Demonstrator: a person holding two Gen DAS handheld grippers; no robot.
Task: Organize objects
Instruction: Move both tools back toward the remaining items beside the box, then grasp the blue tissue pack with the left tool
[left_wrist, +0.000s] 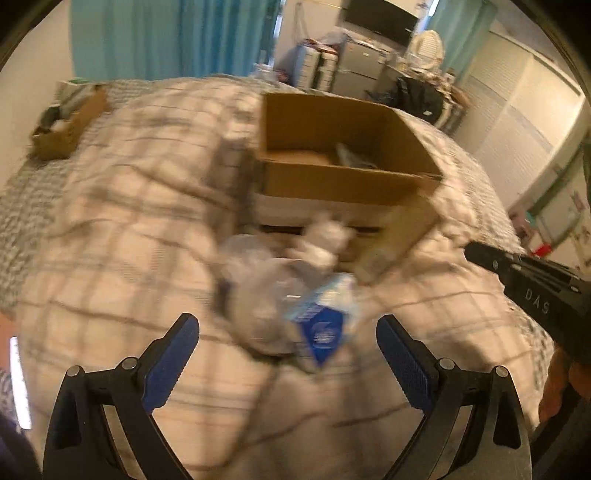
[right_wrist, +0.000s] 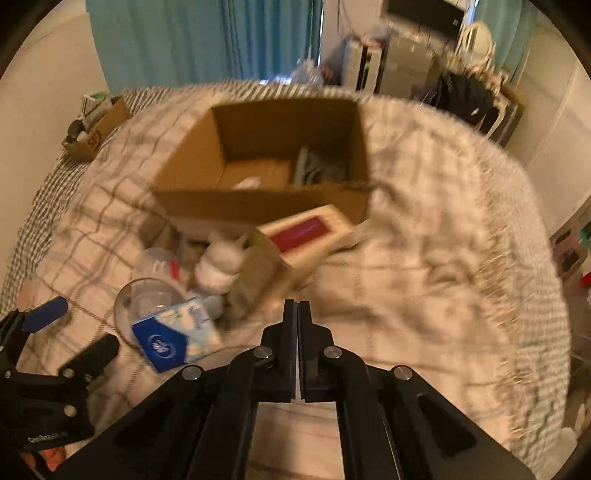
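An open cardboard box (left_wrist: 332, 177) (right_wrist: 266, 199) stands on a plaid-covered bed with a few things inside. In front of it lies a pile: a blue and white tissue pack (left_wrist: 325, 317) (right_wrist: 177, 336), a clear plastic container (left_wrist: 255, 280) (right_wrist: 147, 295), a white bottle (right_wrist: 219, 266) and a flat box with a red label (right_wrist: 295, 240). My left gripper (left_wrist: 288, 332) is open and empty, just short of the tissue pack; it also shows in the right wrist view (right_wrist: 77, 325). My right gripper (right_wrist: 297, 306) is shut and empty, to the right of the pile.
A smaller cardboard box (left_wrist: 62, 125) (right_wrist: 92, 133) full of items sits at the bed's far left corner. Teal curtains (left_wrist: 166, 37) hang behind the bed. Cluttered furniture (left_wrist: 369, 66) stands beyond the far right. The plaid blanket (right_wrist: 424, 258) is rumpled.
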